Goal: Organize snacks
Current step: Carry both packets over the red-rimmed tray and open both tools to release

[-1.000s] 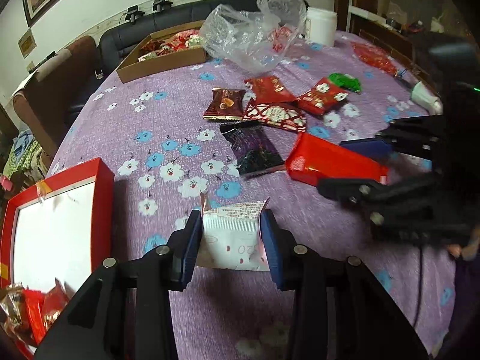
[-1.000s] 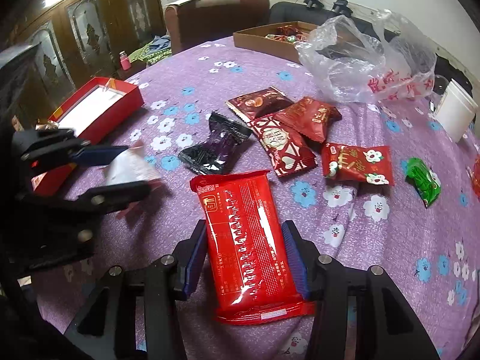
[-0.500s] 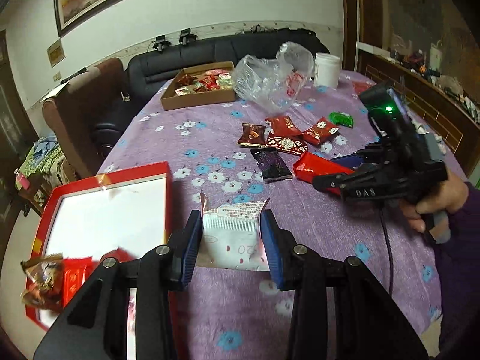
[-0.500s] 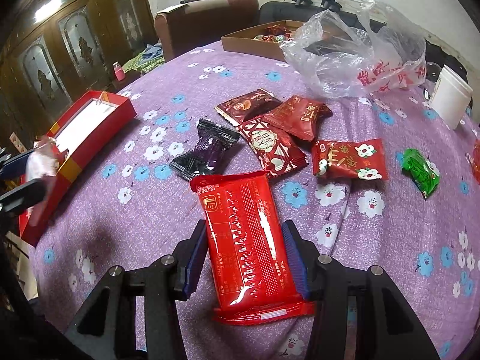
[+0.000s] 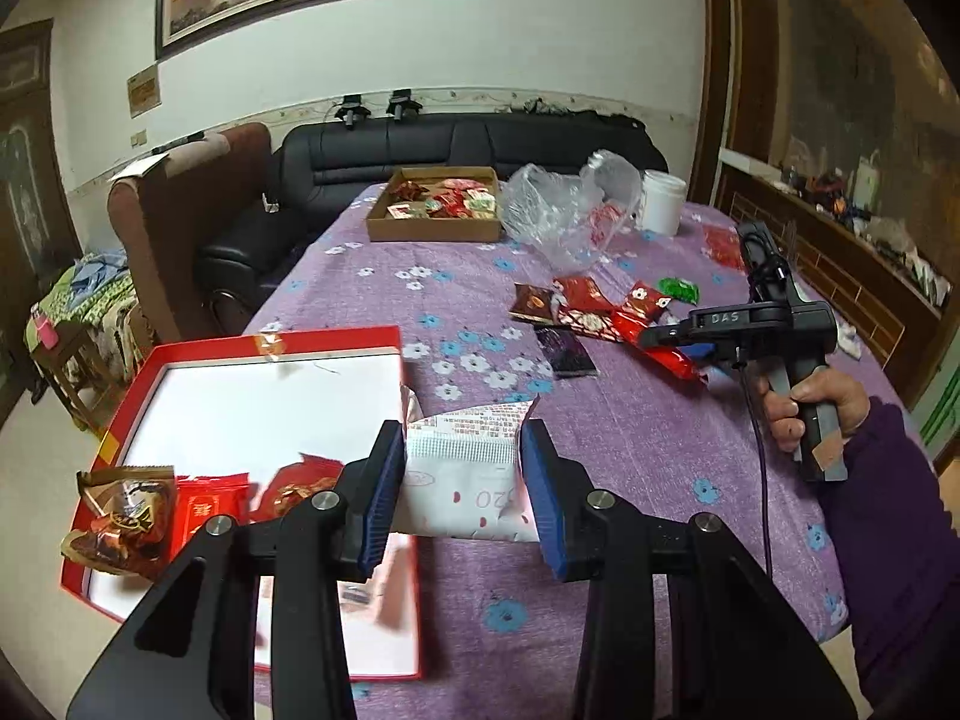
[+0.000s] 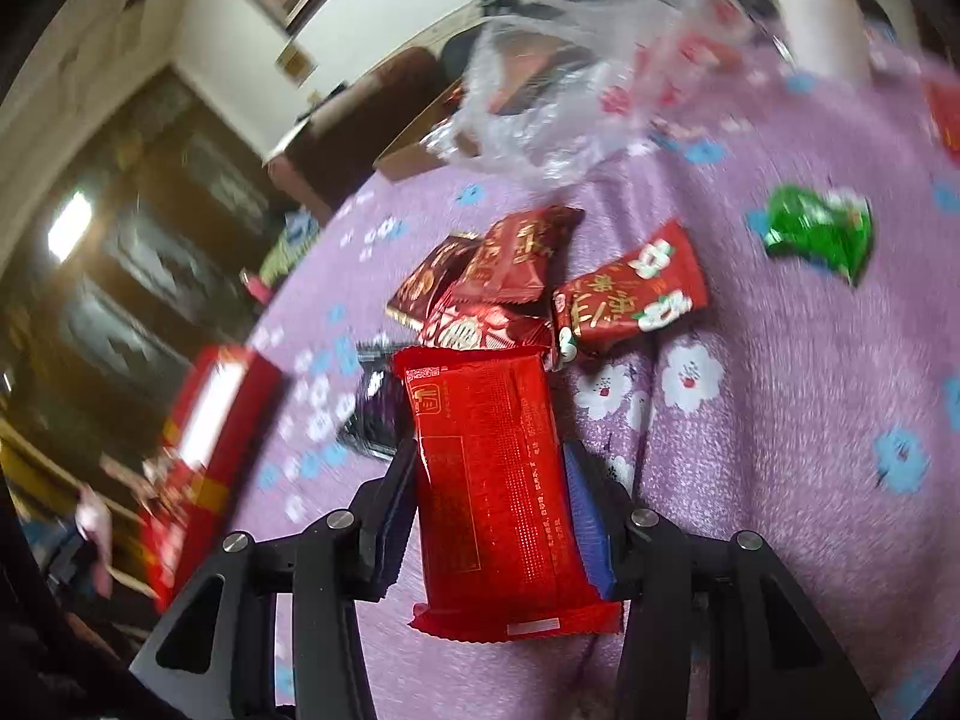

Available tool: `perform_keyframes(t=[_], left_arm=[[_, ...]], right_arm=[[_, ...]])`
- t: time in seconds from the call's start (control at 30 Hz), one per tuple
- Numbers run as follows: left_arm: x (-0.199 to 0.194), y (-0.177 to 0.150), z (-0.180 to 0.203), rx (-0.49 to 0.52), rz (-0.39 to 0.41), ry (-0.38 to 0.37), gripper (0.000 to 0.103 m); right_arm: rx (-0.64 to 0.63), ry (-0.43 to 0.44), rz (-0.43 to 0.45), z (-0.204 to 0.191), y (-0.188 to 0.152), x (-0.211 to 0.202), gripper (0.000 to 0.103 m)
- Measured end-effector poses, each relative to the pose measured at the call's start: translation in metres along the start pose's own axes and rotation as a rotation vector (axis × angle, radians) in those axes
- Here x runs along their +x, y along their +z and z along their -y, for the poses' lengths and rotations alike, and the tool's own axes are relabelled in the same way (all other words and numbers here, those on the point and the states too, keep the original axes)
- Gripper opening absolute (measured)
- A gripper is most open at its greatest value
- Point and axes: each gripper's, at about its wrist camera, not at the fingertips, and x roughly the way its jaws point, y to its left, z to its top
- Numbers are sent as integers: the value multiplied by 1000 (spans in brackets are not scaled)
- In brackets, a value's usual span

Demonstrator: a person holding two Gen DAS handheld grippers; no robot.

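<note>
A purple flowered tablecloth (image 5: 648, 438) covered the table. At its near left corner lay a shallow red box (image 5: 144, 372) with a white floor; its near edge was cut off behind the left gripper's arms. Three wrapped snacks (image 5: 126, 516) lay in its near left part, one partly hidden by the left finger. At the far end stood a brown cardboard tray (image 5: 435, 231) of mixed snacks, with a crumpled clear plastic bag (image 5: 564, 210) and a white jar (image 5: 662, 201) beside it.

The left gripper (image 5: 462, 486) was clamped on a white snack packet (image 5: 465, 462), held over the tablecloth just beside the red box's right wall. The packet's print was too small to read apart from the figures "20".

The right gripper (image 6: 489, 516) was clamped on a long red snack packet (image 6: 489, 468), lifted clear of the cloth in the left wrist view. The right wrist view was tilted and motion-blurred. A cluster of dark red packets (image 6: 498, 276) remained on the cloth ahead of it, with a green packet (image 6: 819, 231) apart to the right. A dark purple packet (image 6: 372, 414) was mostly hidden behind the held red packet.
</note>
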Motion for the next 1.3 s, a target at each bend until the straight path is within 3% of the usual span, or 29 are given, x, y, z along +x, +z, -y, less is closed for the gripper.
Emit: perform_keyframes(t=[0.1, 0.23, 0.5, 0.73, 0.8, 0.93, 1.07, 1.3], left_arm=[[-3, 0, -17, -36, 11, 2, 37], [-7, -2, -43, -85, 28, 23, 38], [-8, -17, -105, -214, 15, 109, 38], [-2, -27, -136, -273, -10, 164, 38], [0, -31, -139, -279, -18, 159, 38], [2, -34, -144, -278, -20, 167, 38], [10, -34, -149, -279, -38, 175, 38], [32, -30, -154, -283, -69, 268, 43]], right_arm=[[195, 97, -17, 14, -2, 1, 47], [282, 192, -29, 4, -17, 5, 47], [206, 357, -61, -81, -22, 25, 47], [63, 489, -177, -183, -18, 72, 47], [56, 519, -205, -197, -23, 82, 47], [49, 532, -239, -214, -28, 101, 47], [-44, 386, -209, -232, -34, 113, 47], [-21, 399, -257, -248, -41, 142, 50]])
